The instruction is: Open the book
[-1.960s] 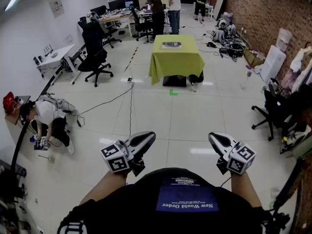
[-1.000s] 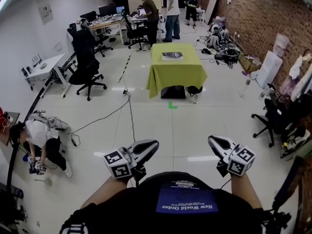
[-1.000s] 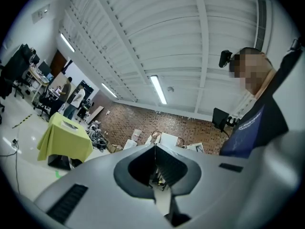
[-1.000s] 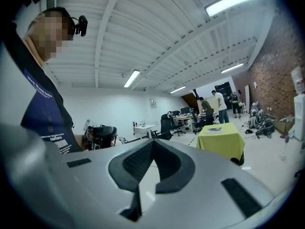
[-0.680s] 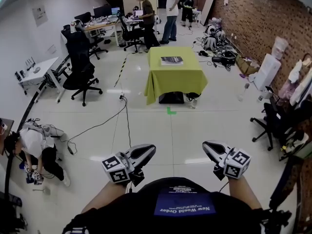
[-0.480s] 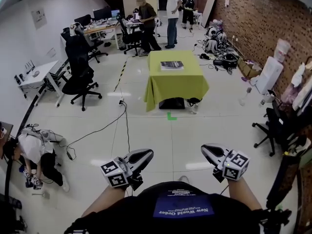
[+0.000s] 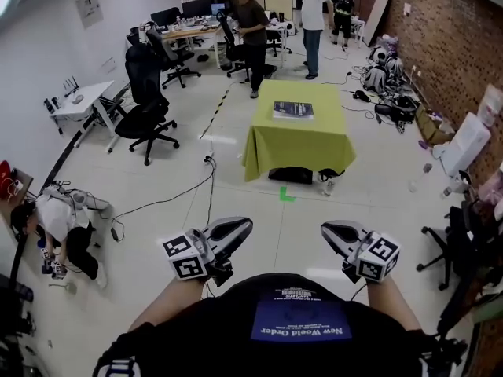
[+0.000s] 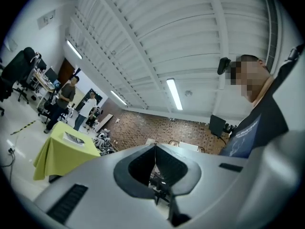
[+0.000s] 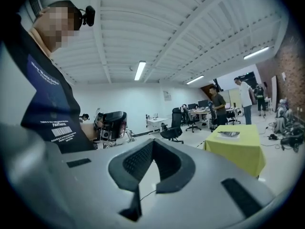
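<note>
A closed dark book (image 7: 293, 110) lies on a small table draped in a yellow-green cloth (image 7: 302, 144), far ahead across the floor. Both grippers hang close to my body, well short of the table. My left gripper (image 7: 247, 225) is shut with nothing in it, and my right gripper (image 7: 327, 228) is shut and empty too. In the left gripper view the jaws (image 8: 155, 147) meet at their tips, and the book (image 8: 74, 138) shows small at the left. From the right gripper (image 9: 151, 142), the book (image 9: 229, 134) lies on the cloth (image 9: 240, 154) at the right.
Two people (image 7: 251, 34) stand behind the table near desks. Office chairs (image 7: 148, 112) stand at the left, with cables (image 7: 181, 191) across the floor. A person (image 7: 59, 222) crouches at the far left. Bags and gear (image 7: 393, 96) line the brick wall at the right.
The table with the book has drawn nearer and larger in the head view. Both grippers keep their place in front of my body, still shut. The people behind the table have shifted.
</note>
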{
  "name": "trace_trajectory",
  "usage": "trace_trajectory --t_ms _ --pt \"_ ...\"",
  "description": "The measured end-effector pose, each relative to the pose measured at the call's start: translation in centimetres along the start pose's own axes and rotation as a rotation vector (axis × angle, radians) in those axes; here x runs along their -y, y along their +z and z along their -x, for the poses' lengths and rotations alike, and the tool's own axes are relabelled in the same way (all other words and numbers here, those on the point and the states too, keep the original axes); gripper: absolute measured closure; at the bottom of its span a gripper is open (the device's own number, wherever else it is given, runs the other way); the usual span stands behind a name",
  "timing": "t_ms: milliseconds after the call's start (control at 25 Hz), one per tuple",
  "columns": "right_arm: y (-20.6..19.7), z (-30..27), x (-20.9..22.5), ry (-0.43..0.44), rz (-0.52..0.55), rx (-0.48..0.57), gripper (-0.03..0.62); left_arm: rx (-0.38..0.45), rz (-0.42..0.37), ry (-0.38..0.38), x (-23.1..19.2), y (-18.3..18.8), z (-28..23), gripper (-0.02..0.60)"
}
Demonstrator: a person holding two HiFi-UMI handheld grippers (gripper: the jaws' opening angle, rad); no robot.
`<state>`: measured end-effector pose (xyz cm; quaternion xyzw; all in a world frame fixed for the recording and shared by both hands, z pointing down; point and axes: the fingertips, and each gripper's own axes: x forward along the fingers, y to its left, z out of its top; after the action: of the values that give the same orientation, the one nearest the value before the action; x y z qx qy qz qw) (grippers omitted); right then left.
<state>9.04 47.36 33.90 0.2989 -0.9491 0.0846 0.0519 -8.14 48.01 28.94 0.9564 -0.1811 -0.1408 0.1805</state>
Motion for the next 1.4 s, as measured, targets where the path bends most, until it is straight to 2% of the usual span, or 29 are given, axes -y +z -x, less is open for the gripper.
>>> trace_trajectory --t_ms 160,320,440,600,760,920,1080,1280,1320,1400 --pt "1.3 -0.8 5.2 0.008 -0.021 0.014 0.608 -0.033 0.003 -0.008 -2.5 0.0 -4.4 0.574" --pt "1.6 -2.9 8.8 -0.005 -0.016 0.014 0.608 -0.037 0.033 -0.006 -6.5 0.4 -5.9 0.574" --pt "1.4 -5.6 11.1 -0.014 -0.016 0.0 0.608 -0.029 0.043 -0.032 -10.1 1.1 -6.6 0.574" --pt "3.4 -10.9 14.6 -0.062 0.016 -0.001 0.608 -0.023 0.029 -0.094 -16.4 4.5 -7.2 0.574" --pt "6.7 -16.1 17.4 -0.104 0.026 0.044 0.608 -0.066 0.002 -0.148 -22.2 8.0 -7.5 0.574" --pt "8.1 -20.1 19.9 -0.146 0.024 0.071 0.608 -0.096 -0.004 -0.179 -27.6 10.1 -7.6 0.574" --pt "8.5 -22.4 22.5 -0.149 0.005 0.051 0.608 -0.077 0.03 -0.186 -31.7 11.8 -9.1 0.574" --pt "8.8 -24.5 27.7 -0.127 -0.033 0.063 0.608 -0.1 0.053 -0.153 -36.1 11.6 -11.5 0.574" --pt "8.8 -24.9 29.0 -0.112 -0.037 0.064 0.57 -0.101 0.052 -0.146 -36.9 11.5 -12.3 0.574" --pt "9.0 -25.3 31.9 -0.083 -0.034 0.069 0.557 -0.102 0.039 -0.128 -38.3 11.4 -14.4 0.574"
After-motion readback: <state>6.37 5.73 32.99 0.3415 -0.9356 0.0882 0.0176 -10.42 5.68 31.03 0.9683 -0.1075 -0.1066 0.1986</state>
